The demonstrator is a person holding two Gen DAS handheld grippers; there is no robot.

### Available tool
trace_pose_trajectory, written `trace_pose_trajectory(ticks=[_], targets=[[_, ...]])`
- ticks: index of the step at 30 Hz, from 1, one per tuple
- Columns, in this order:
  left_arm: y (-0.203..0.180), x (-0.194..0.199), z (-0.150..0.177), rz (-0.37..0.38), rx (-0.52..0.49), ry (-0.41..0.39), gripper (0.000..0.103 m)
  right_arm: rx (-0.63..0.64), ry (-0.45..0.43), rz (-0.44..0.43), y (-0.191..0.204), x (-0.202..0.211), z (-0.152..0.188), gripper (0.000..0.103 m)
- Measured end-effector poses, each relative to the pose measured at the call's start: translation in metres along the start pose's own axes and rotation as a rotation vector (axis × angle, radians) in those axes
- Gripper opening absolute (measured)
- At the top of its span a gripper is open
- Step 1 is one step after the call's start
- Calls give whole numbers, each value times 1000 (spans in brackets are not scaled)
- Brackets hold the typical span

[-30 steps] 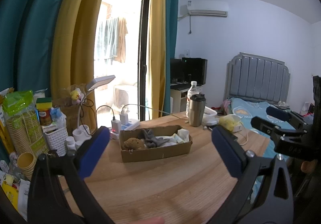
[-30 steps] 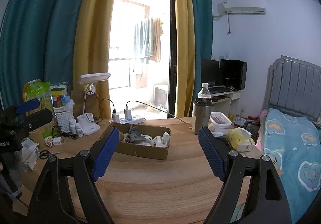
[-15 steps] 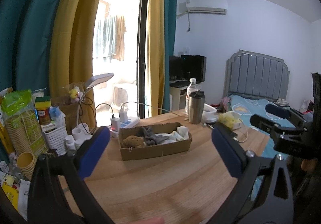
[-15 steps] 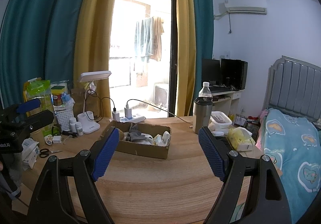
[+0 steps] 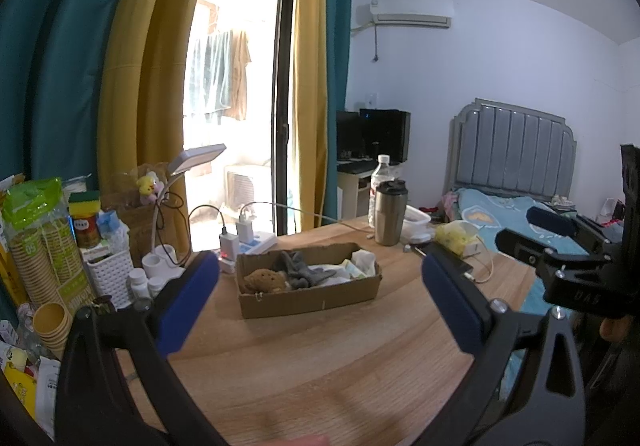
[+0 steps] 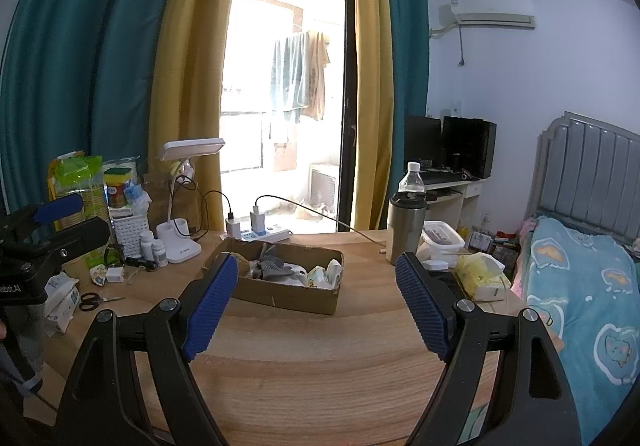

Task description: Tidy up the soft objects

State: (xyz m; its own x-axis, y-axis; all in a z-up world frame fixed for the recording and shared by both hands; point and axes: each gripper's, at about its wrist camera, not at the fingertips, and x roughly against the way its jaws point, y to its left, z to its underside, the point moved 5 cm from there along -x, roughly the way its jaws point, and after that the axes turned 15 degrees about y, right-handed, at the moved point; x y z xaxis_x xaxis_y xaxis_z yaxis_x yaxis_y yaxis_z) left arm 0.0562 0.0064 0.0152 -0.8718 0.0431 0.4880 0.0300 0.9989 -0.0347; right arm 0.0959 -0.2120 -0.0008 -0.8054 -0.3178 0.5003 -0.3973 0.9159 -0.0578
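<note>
A shallow cardboard box (image 5: 308, 300) (image 6: 288, 296) stands on the wooden table (image 5: 328, 366). Inside it lie a brown plush toy (image 5: 262, 280), a grey cloth piece (image 5: 302, 270) (image 6: 272, 268) and white and pale soft items (image 5: 360, 262) (image 6: 324, 274). My left gripper (image 5: 318, 278) is open, held above the table in front of the box, with nothing between its blue pads. My right gripper (image 6: 314, 280) is also open and empty, short of the box. Each gripper shows at the edge of the other's view: the right gripper (image 5: 560, 230), the left gripper (image 6: 52, 222).
A steel tumbler (image 6: 405, 228), a water bottle (image 6: 414, 180), a lidded container (image 6: 442, 238) and a yellow tissue pack (image 6: 478, 274) stand right of the box. A desk lamp (image 6: 188, 202), power strip (image 6: 260, 232), basket, bottles and scissors (image 6: 94, 300) crowd the left. A bed (image 6: 588, 286) lies right.
</note>
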Motion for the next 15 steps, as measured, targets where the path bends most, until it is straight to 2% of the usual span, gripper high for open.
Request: trace_pose_trajectory(ticks=[15], targets=[[0, 0, 0, 0, -1, 0, 102, -1, 0, -1, 1, 0, 0, 84]])
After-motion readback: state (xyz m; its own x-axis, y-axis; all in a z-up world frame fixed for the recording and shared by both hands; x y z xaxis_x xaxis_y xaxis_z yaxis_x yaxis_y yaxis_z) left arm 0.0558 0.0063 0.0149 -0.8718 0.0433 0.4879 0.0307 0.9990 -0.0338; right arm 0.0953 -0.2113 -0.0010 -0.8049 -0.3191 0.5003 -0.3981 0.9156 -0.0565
